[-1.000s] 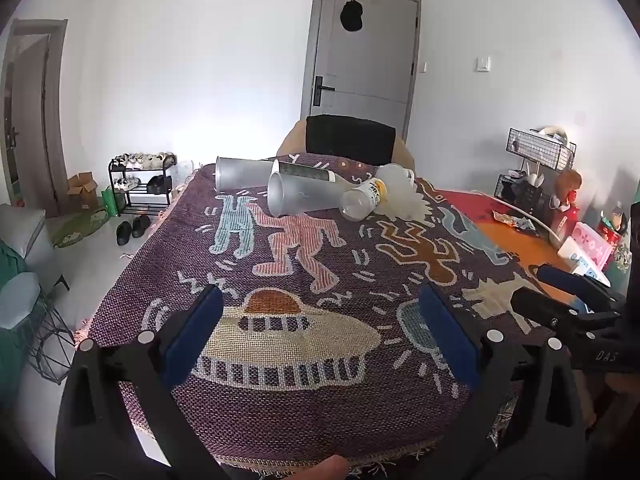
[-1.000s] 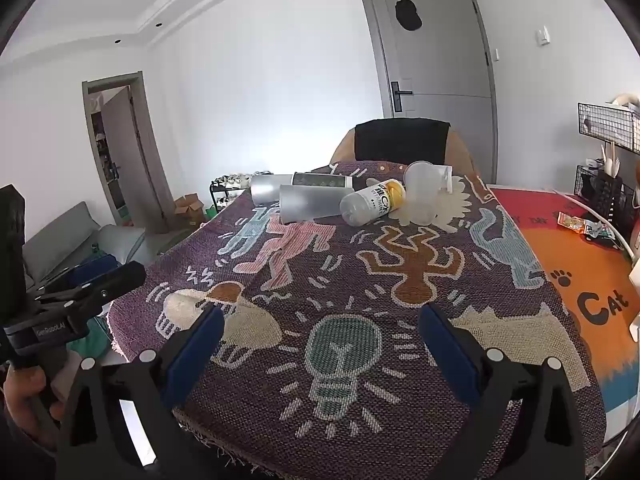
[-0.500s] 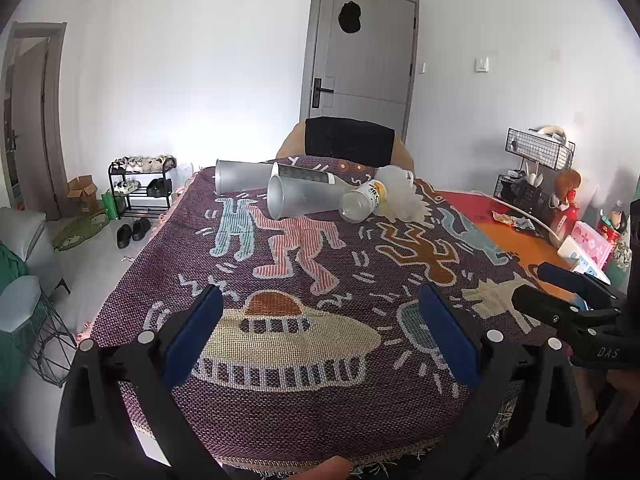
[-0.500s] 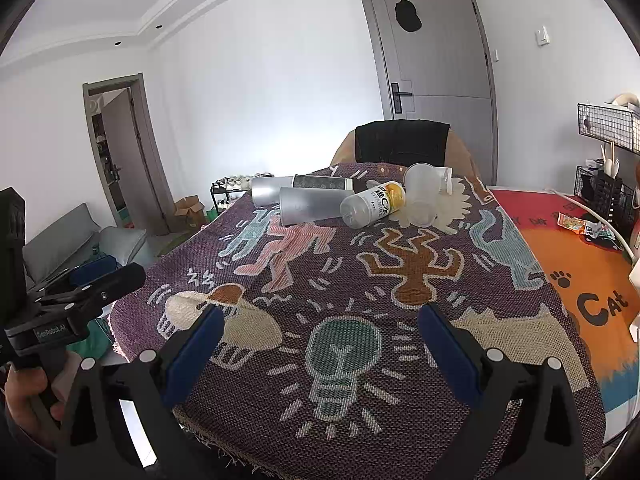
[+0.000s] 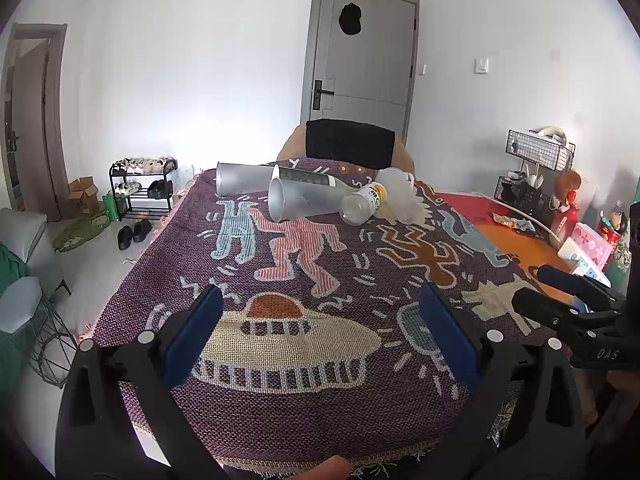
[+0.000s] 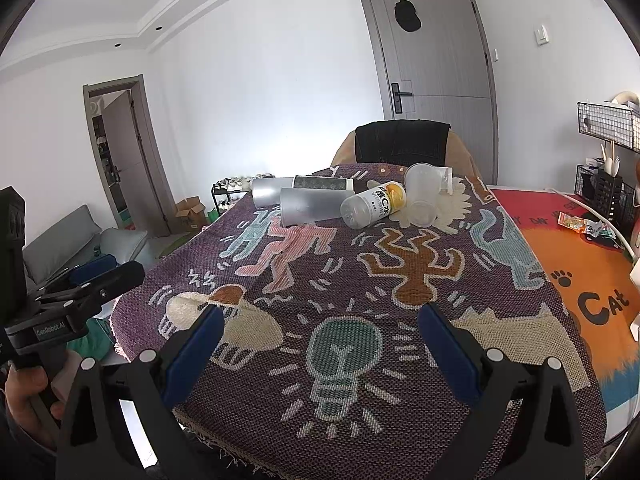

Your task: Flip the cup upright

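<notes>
Left claw (image 5: 320, 340): the blue pads (image 5: 192, 336) are standing wide apart, gripping nothing; it is hovering over the near edge of the table, above the woven cloth (image 5: 360, 280). Right claw (image 6: 320, 344): the jaws are likewise spread and empty; it is hovering over the light-bulb figure at the near edge, with the left unit showing beside it, held in a hand (image 6: 24, 396).

Change over the last second: both views are showing the far cluster slightly larger and higher in frame than a second ago; the claws are creeping forward, though barely; neither has closed, and nothing on the cloth has shifted.

Task items: all are lying well apart from both claws, at the far end of the cloth. A frosted cup (image 5: 304, 202) is lying on its side, mouth toward the cameras; a second frosted cup (image 5: 240, 178) is lying behind it to the left; a dark-sleeved cylinder (image 5: 306, 178) is lying between them; a labelled bottle (image 6: 372, 204) is resting against the nearer cup; clear cups (image 6: 422, 194) are lying on the right, on a pale patch.

Judgement: the approach is only starting; no cup is yet upright; the whole reach, grasp and rotation are still outstanding. Which cup is being targeted cannot be told; the bottle touching the nearer cup is likely to roll when that cup is being lifted.
</notes>
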The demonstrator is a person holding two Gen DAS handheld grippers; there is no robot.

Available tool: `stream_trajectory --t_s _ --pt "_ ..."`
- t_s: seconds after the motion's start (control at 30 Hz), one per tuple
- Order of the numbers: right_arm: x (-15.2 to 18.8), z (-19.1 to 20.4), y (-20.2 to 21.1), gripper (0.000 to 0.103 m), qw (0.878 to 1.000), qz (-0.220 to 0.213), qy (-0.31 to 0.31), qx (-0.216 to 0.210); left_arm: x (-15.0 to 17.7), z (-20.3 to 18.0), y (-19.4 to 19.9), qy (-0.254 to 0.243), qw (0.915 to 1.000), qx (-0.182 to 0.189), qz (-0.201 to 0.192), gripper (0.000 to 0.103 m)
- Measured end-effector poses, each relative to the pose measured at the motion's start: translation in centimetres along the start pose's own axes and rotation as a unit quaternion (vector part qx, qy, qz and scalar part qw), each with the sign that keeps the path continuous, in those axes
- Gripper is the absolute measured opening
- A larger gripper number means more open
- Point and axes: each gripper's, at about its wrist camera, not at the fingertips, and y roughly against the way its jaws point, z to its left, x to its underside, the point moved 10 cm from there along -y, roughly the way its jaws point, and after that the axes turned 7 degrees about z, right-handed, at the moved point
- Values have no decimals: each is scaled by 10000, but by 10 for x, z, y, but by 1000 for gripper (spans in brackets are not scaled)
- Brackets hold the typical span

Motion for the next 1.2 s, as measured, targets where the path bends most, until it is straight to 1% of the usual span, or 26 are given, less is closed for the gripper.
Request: stream_trajectory --t_s 0.47,1.2 --pt "0 1 -1 95 10000 12 8 -3 1 1 5 36 10000 71 17 98" --pt "0 2 -2 95 10000 13 -11 -47 0 0 6 1 10000 82 20 98"
